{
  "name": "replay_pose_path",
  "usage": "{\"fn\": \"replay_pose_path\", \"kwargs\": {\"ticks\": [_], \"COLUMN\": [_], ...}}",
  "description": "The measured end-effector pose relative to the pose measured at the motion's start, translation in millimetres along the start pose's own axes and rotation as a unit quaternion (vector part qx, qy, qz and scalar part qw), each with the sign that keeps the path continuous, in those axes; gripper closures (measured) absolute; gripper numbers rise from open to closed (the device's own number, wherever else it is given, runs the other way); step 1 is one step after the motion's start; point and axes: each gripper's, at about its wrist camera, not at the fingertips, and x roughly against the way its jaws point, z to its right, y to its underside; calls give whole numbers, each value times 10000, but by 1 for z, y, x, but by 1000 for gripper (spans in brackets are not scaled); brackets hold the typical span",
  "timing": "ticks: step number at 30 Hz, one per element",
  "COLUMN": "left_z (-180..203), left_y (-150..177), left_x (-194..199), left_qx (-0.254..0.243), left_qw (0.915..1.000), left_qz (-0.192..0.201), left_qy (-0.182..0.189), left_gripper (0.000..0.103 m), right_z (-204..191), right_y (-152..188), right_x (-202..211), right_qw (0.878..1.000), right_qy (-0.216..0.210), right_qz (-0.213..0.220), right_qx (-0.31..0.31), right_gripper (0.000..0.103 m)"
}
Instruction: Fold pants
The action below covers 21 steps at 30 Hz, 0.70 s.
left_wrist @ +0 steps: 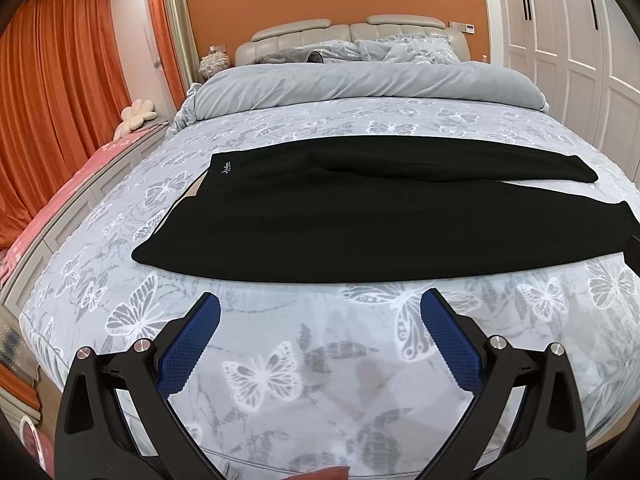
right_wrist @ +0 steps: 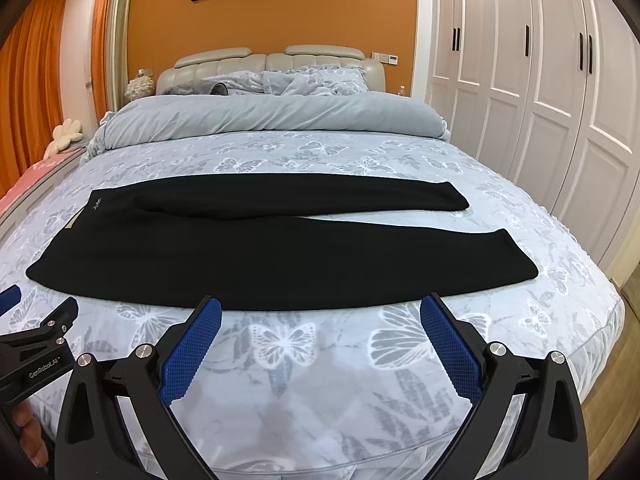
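- Your left gripper (left_wrist: 320, 304) and right gripper (right_wrist: 320, 304) both gape wide, empty.
- Pinch the black pants' (right_wrist: 256, 256) near edge low in frame, at waistband and hem.
- Lift evenly onto the far leg.

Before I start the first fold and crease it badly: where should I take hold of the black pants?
Probably grip the near long edge of the black pants, coming in low from the foot of the bed. They lie flat, waistband left, legs right. The left gripper could pinch near the waistband corner, the right gripper near the hem; both are open, short of the cloth.
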Motion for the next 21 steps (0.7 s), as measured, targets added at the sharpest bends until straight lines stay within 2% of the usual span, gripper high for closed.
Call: {"fn": "replay_pose_path", "kwargs": {"ticks": [21], "left_z": [-13], "left_y": [5], "left_x": [-6], "left_qx": [19], "left_qw": [10000], "left_qz": [-15], "left_qy": [-20], "left_gripper": [5], "right_z": [-2], "right_y": [0], "right_x": [0], "right_qw": [10000], "right_qy": [-3], "right_qz": [-1], "right_qx": [11], "right_gripper": [5]}}
